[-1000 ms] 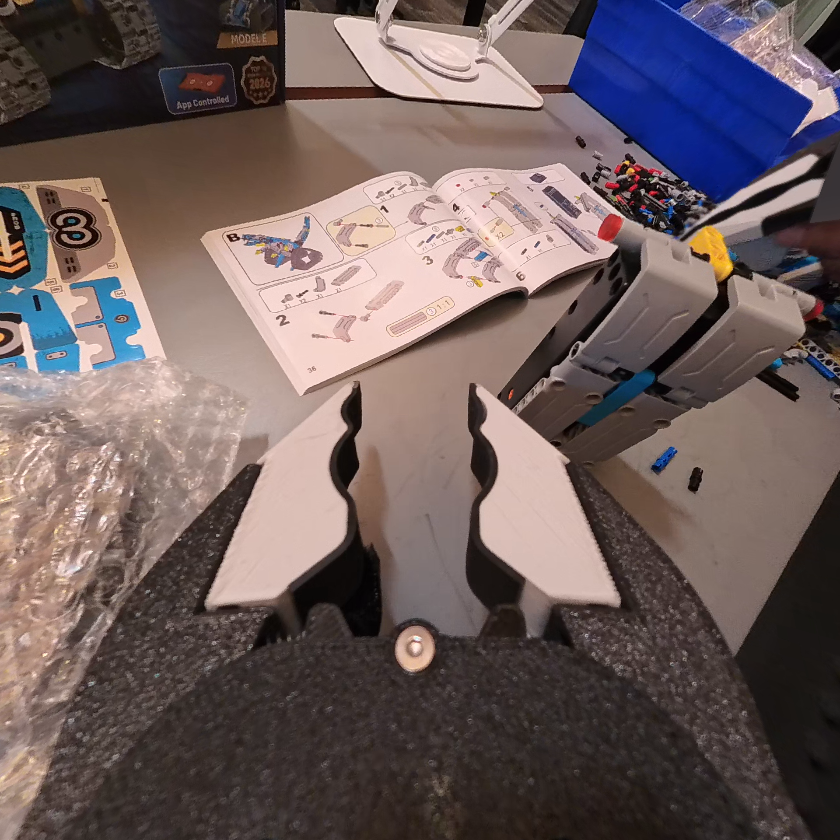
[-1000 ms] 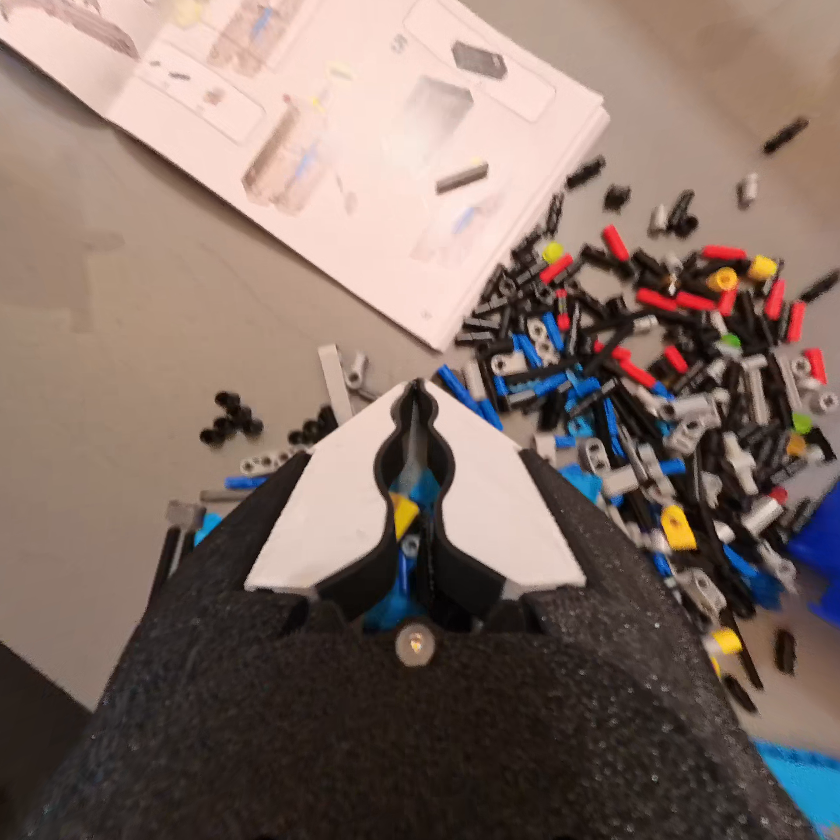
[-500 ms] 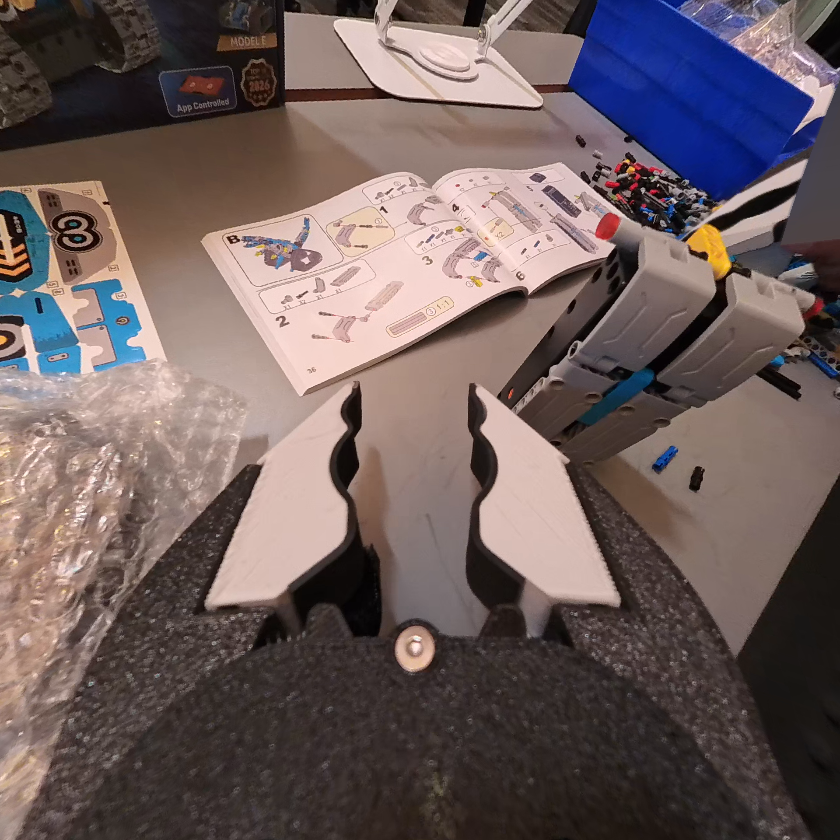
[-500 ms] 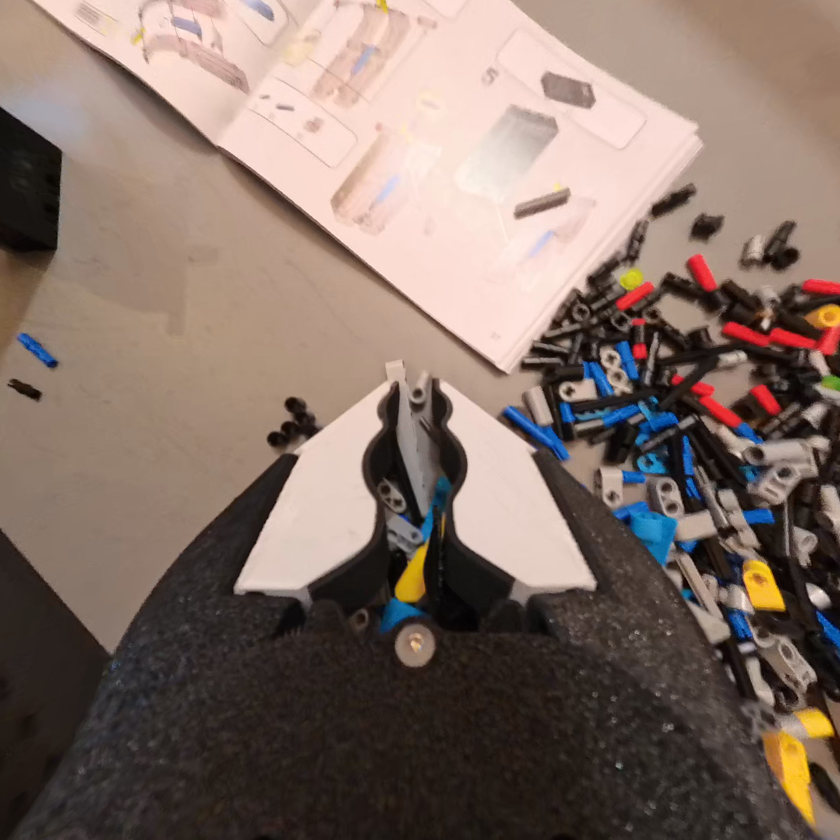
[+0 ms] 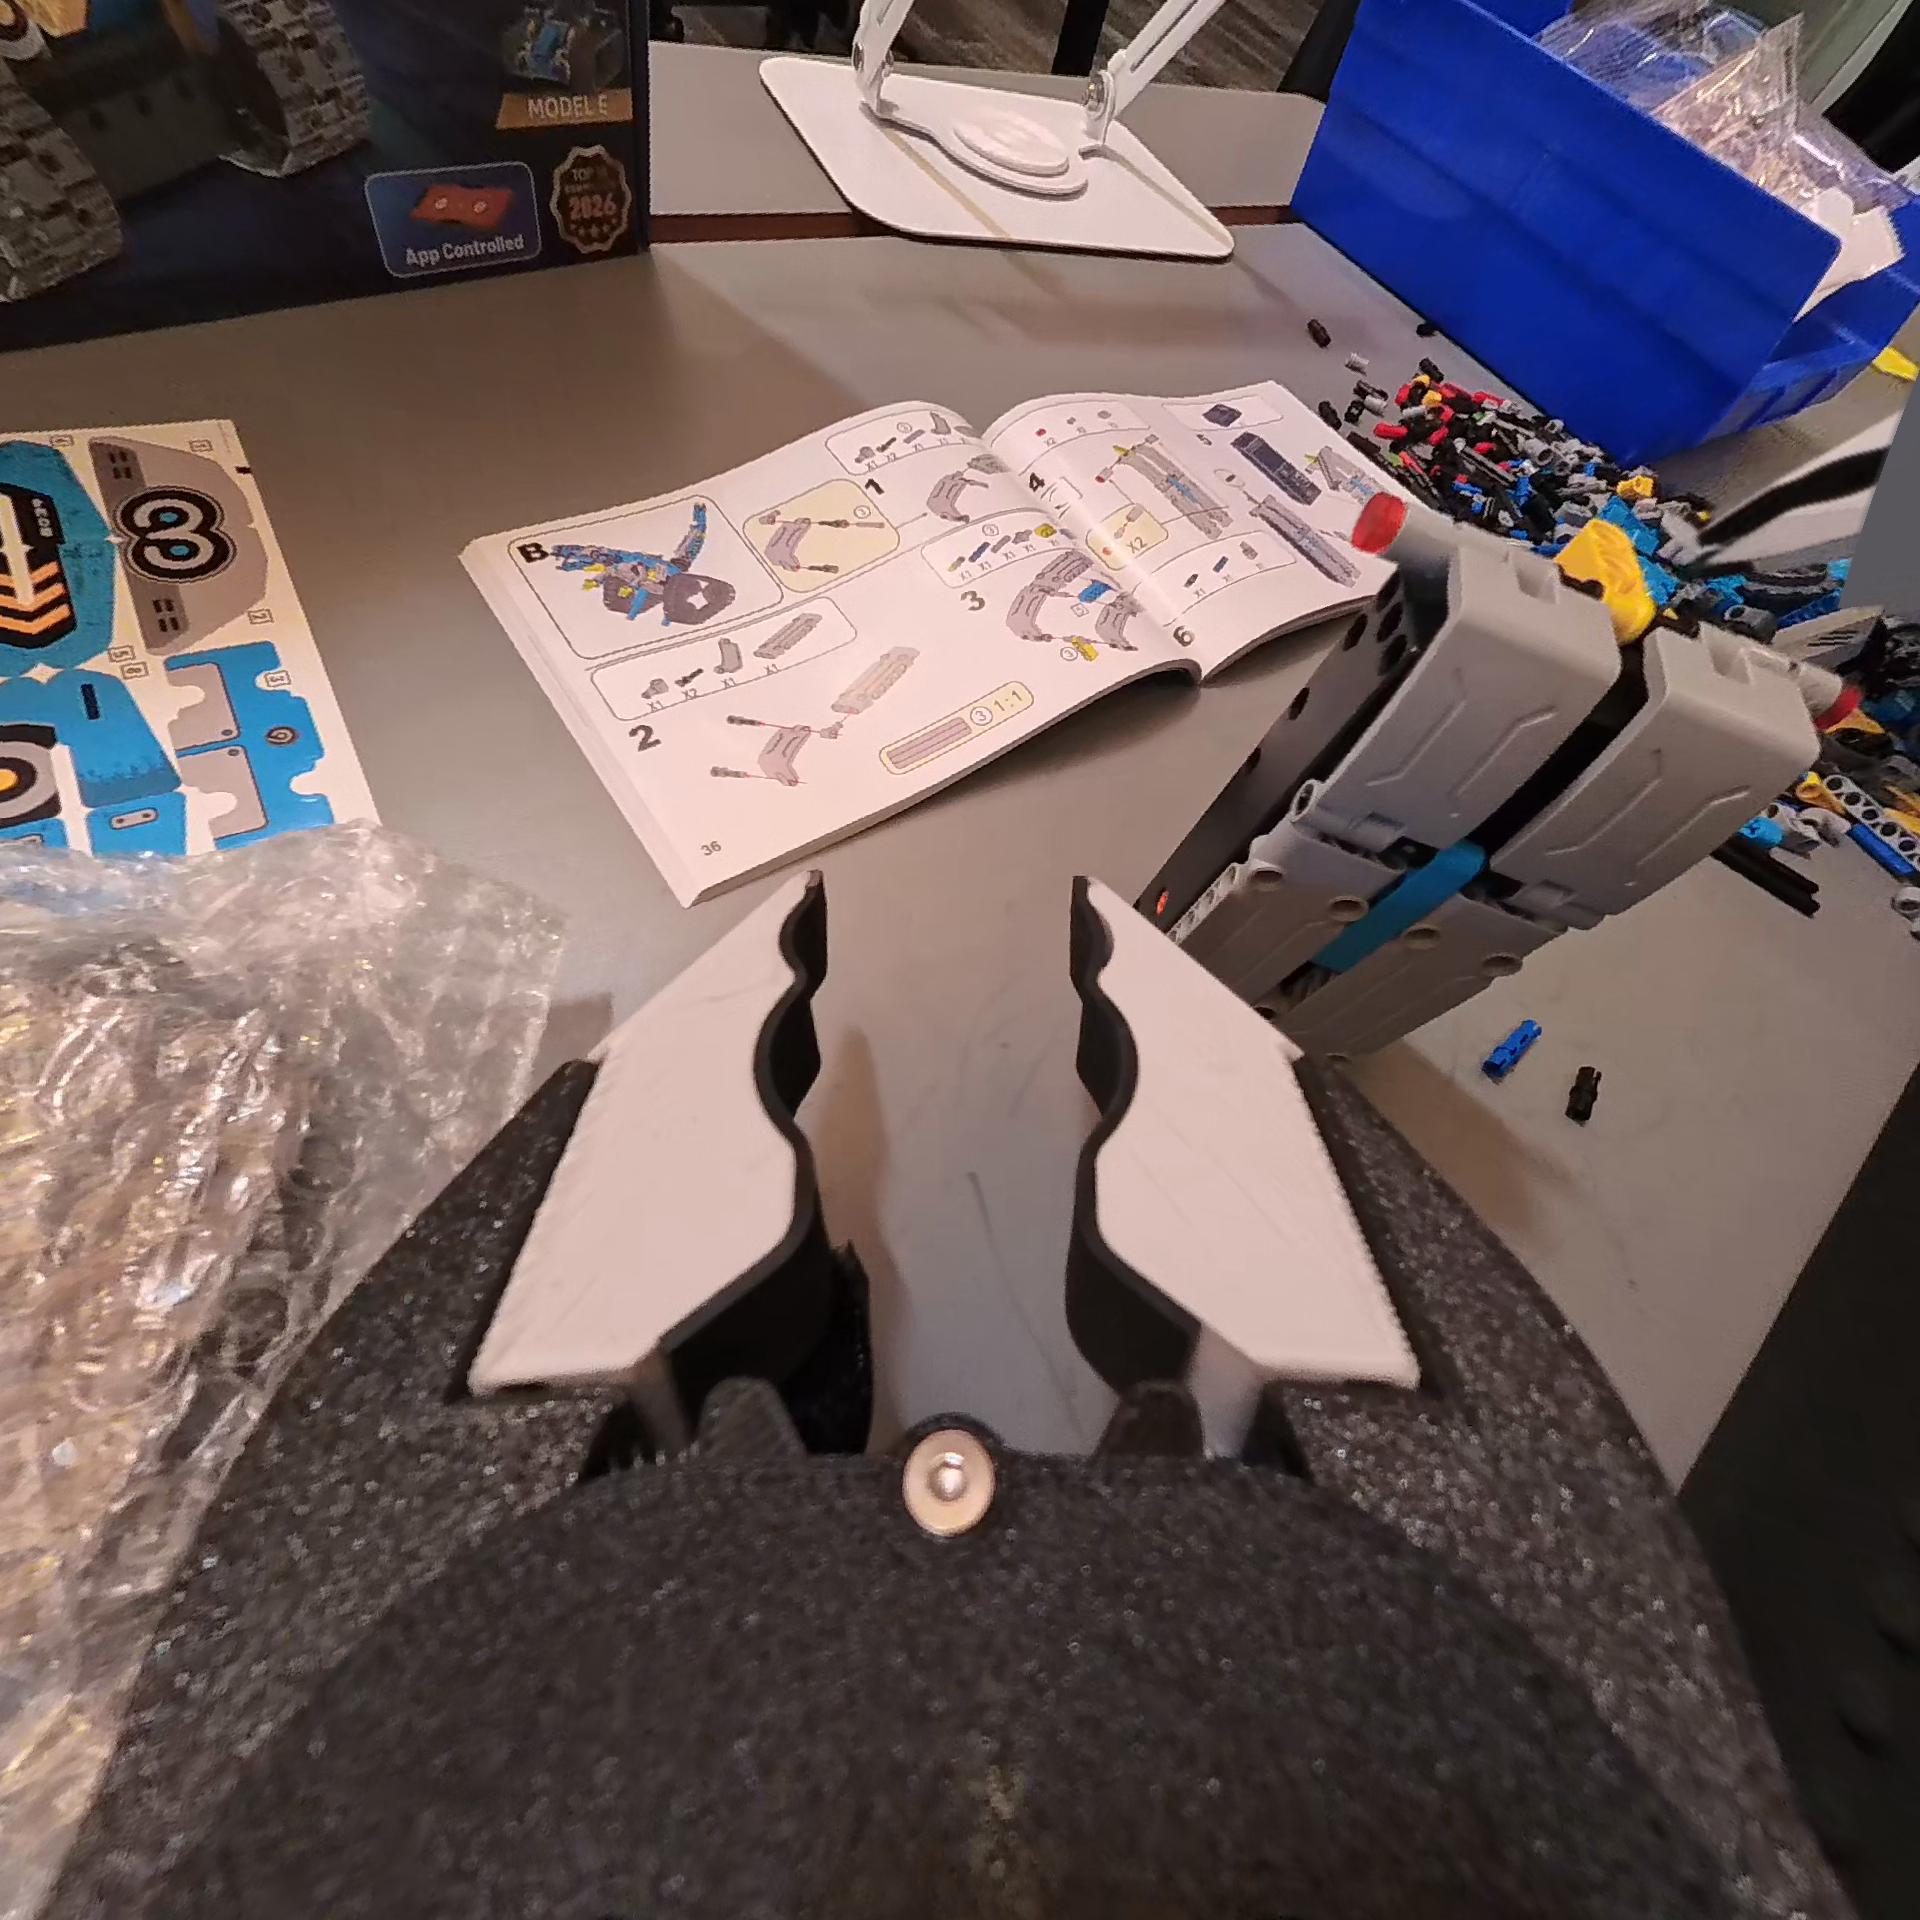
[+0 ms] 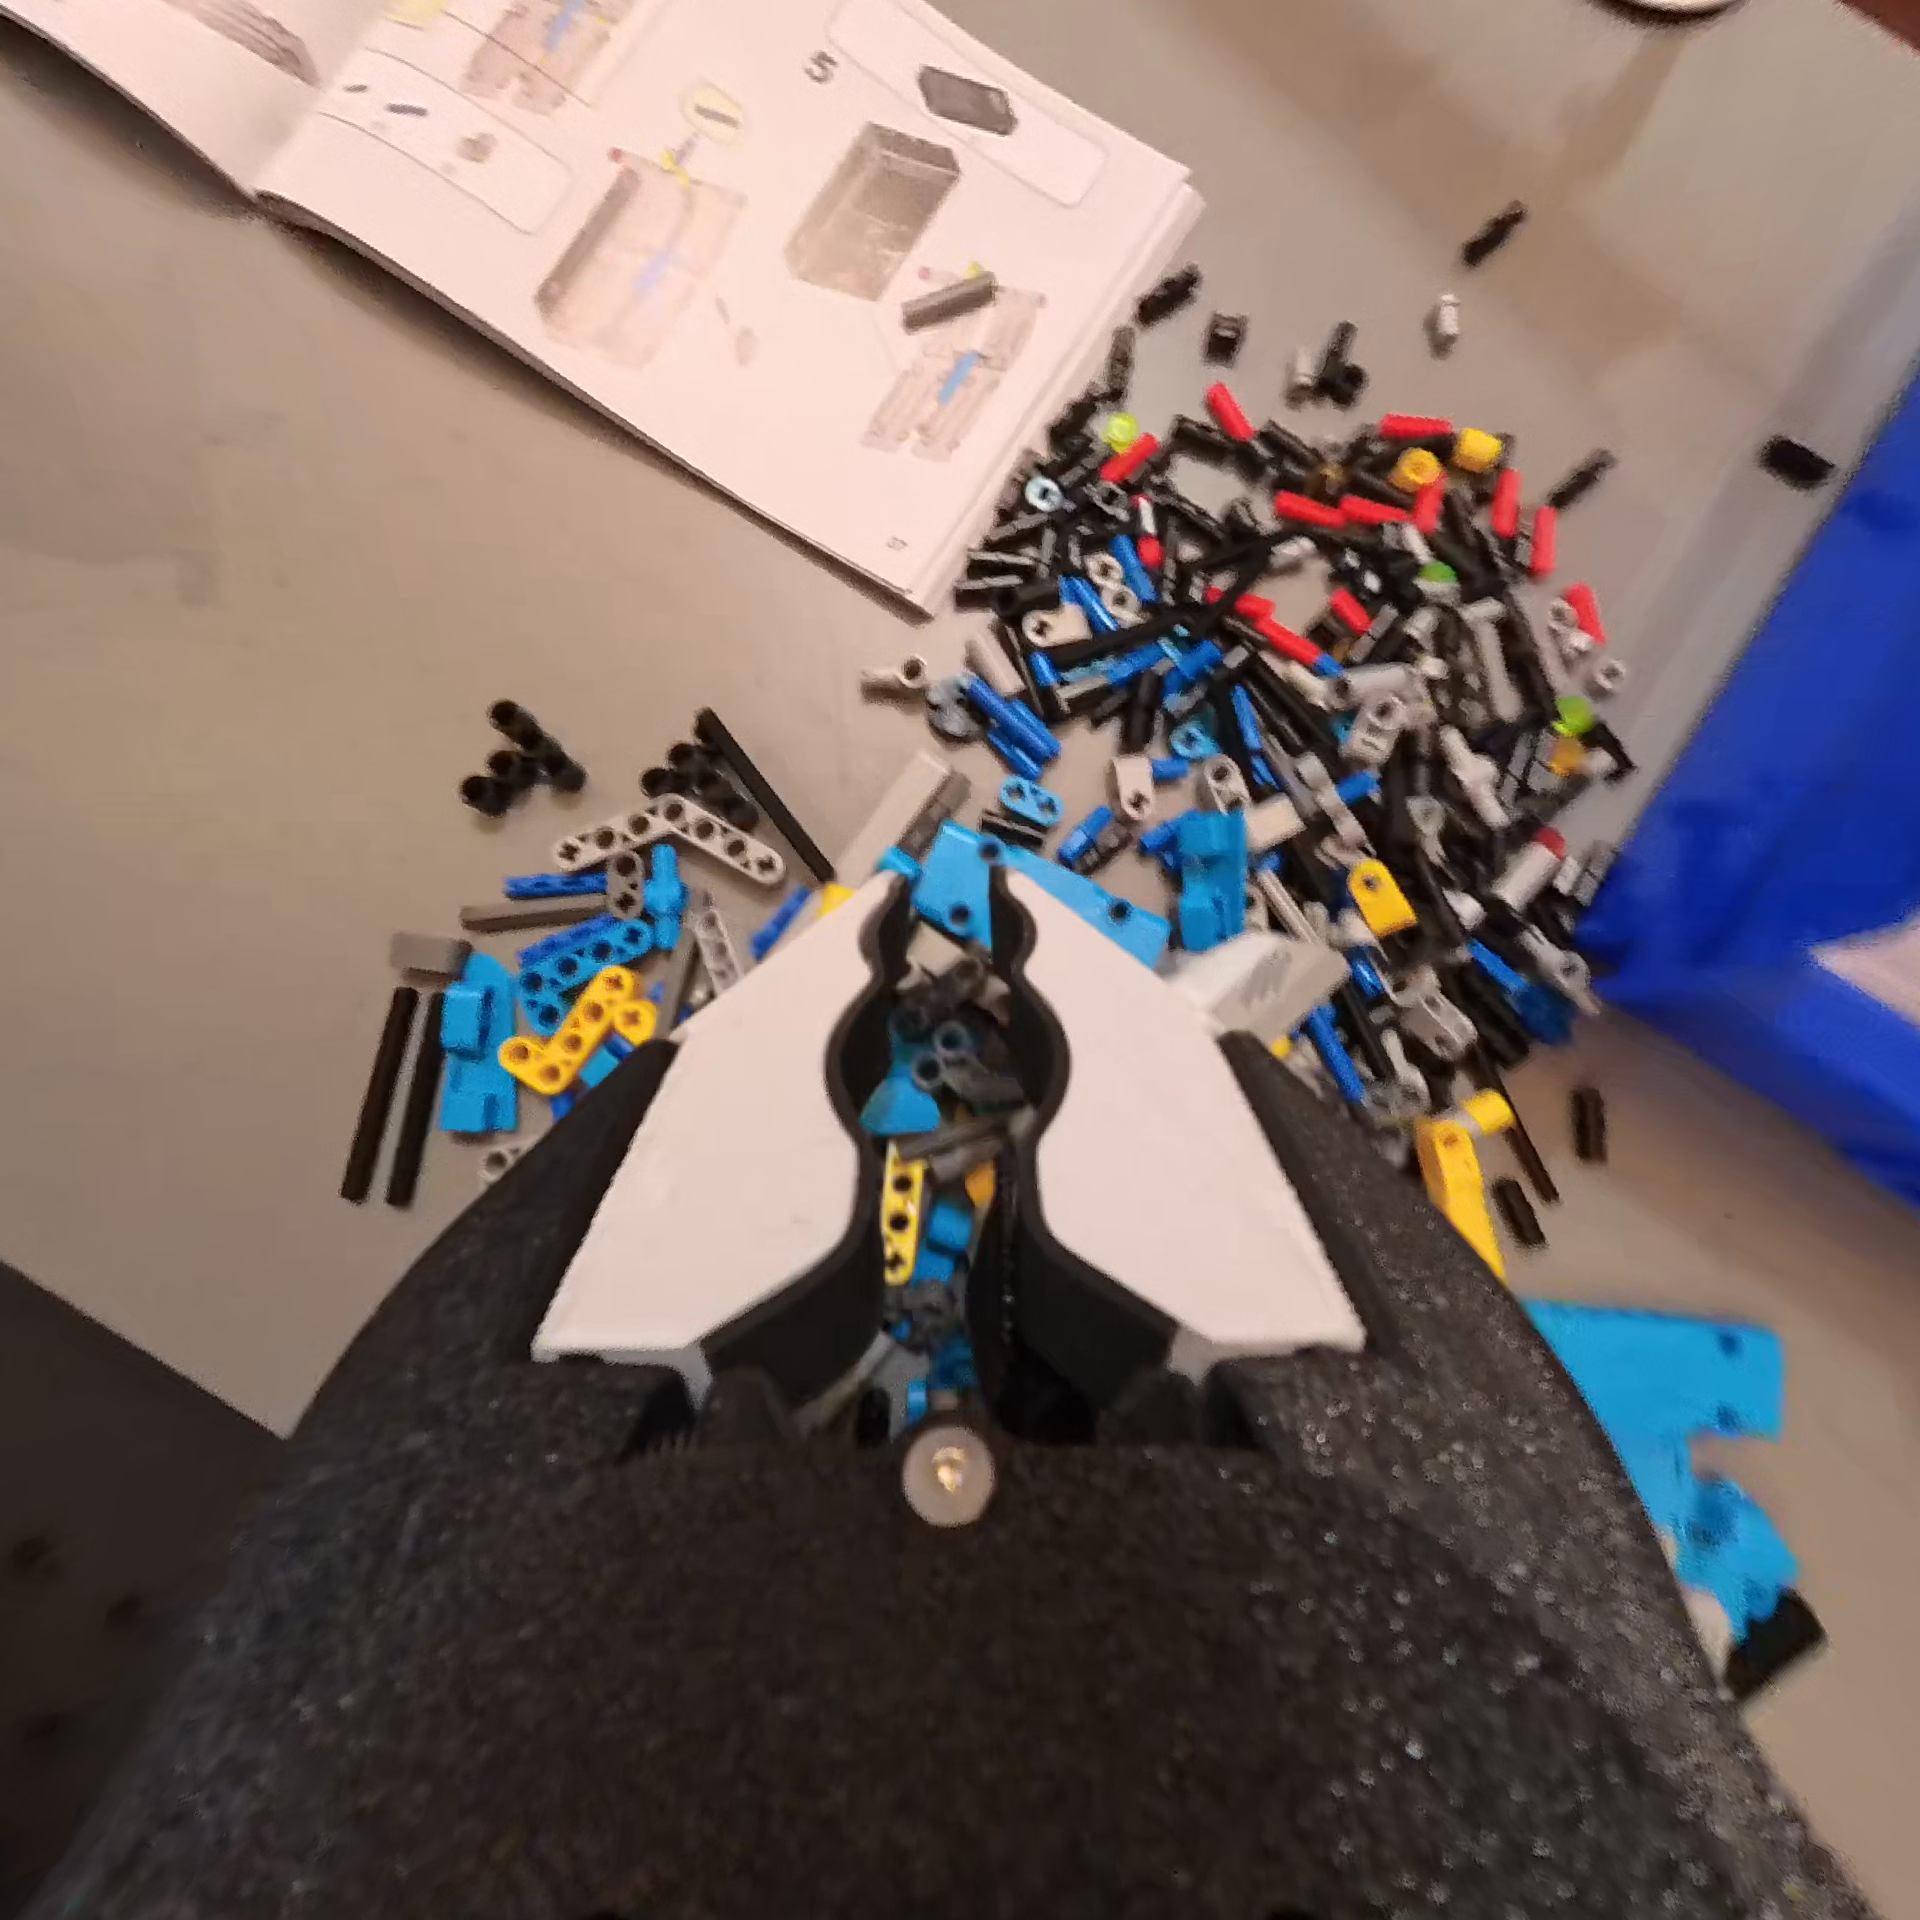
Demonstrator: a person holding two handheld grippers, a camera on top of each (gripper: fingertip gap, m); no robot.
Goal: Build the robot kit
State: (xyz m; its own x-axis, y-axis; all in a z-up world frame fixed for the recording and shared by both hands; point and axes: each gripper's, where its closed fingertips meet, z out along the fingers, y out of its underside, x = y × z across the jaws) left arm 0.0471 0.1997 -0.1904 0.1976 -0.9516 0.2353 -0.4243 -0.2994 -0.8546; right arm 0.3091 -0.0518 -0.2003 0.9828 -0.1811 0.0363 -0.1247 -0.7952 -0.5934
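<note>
My left gripper [image 5: 945, 904] is open and empty, low over the grey table [image 5: 935, 343]. A grey and black built block assembly [image 5: 1507, 769] with a teal strip stands tilted just to its right, apart from the fingers. An open instruction booklet [image 5: 883, 623] lies just ahead. My right gripper [image 6: 945, 883] hovers over a pile of small loose building pieces [image 6: 1299, 644], its jaws parted by a narrow gap. A light blue piece [image 6: 956, 883] shows through the gap; I see nothing gripped. The right gripper also shows blurred at the left wrist view's right edge [image 5: 1787, 499].
A blue bin [image 5: 1558, 208] stands at the back right beside the pile, also in the right wrist view [image 6: 1766, 883]. Crumpled bubble wrap [image 5: 208, 1143] lies left of my left gripper, a sticker sheet [image 5: 135, 623] beyond it. A dark product box [image 5: 312, 135] and white stand base [image 5: 987, 177] sit at the back. One gripper's finger ends stand about 35 cm off the other's.
My right gripper has moved across the pile of pieces, away from the booklet's edge, and its jaws have parted slightly. My left gripper has stayed still and open.
</note>
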